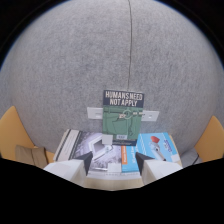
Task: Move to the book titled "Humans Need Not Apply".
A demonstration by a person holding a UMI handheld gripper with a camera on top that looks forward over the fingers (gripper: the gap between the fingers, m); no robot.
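Gripper view is showing the gripper [113, 161] released, fingers apart and holding nothing. "Humans Need Not Apply" book [122, 116] is standing upright beyond them against a grey felt wall [75, 65], its lower cover text unreadable, other books [95, 147] lying below.

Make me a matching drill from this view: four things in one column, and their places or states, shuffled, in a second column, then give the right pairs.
Things:
1. "Humans Need Not Apply" book
2. black-and-white book
3. blue book
4. gripper

Places or states:
A. lies flat, beyond the right finger
B. fingers open, nothing between them
C. stands upright against the grey wall
D. lies flat, beyond the left finger

Pairs: 1-C, 2-D, 3-A, 4-B
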